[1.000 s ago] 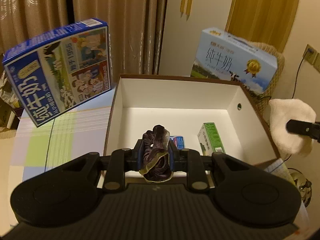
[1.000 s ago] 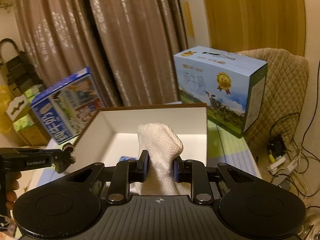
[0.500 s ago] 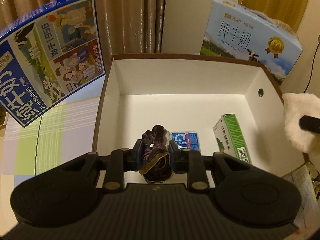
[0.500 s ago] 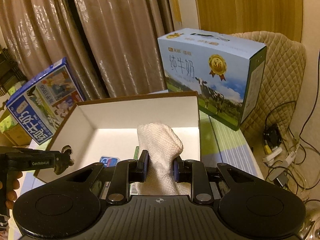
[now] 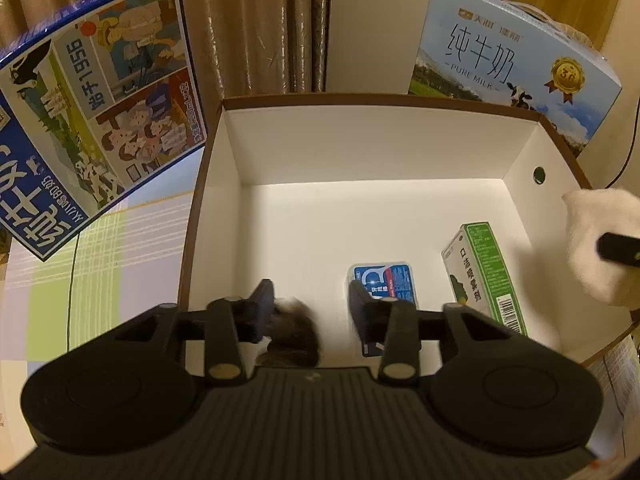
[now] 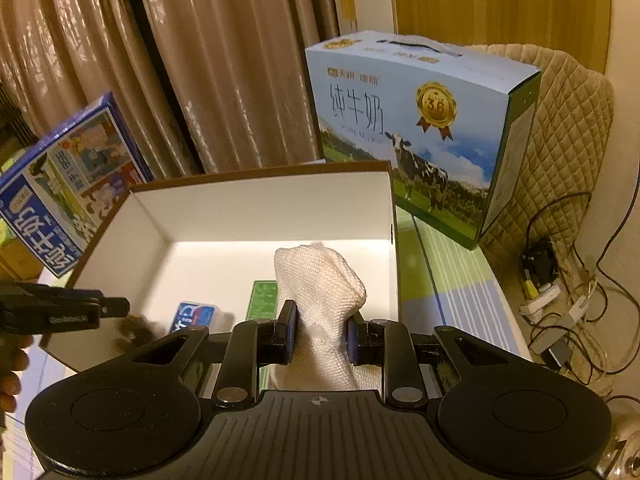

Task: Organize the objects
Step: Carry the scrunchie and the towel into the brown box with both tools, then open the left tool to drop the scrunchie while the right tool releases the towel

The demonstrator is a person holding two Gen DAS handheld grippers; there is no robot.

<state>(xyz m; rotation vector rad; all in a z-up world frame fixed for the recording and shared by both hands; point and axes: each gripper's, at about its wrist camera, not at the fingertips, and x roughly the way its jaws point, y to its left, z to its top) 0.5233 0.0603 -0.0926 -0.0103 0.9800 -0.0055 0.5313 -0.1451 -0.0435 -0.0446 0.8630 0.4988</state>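
Note:
An open brown box with a white inside [image 5: 360, 148] stands on the table. My left gripper [image 5: 310, 304] is open over the box's near left part; a dark purple scrunchie [image 5: 292, 334] is blurred and falling between its fingers. It also shows in the right wrist view [image 6: 134, 330]. A blue packet [image 5: 384, 284] and a green carton [image 5: 486, 276] lie in the box. My right gripper [image 6: 318, 330] is shut on a white knitted cloth [image 6: 320, 296] above the box's near right side [image 6: 394, 264].
A dark blue milk carton box [image 5: 92, 108] leans at the left and a light blue milk box [image 5: 512, 64] stands behind the open box. A quilted chair [image 6: 568, 136] and cables [image 6: 560, 292] are at the right. Curtains hang behind.
My left gripper has opened and let go of the scrunchie, which drops into the box. Both grippers have moved forward over the box. The right gripper still holds the cloth.

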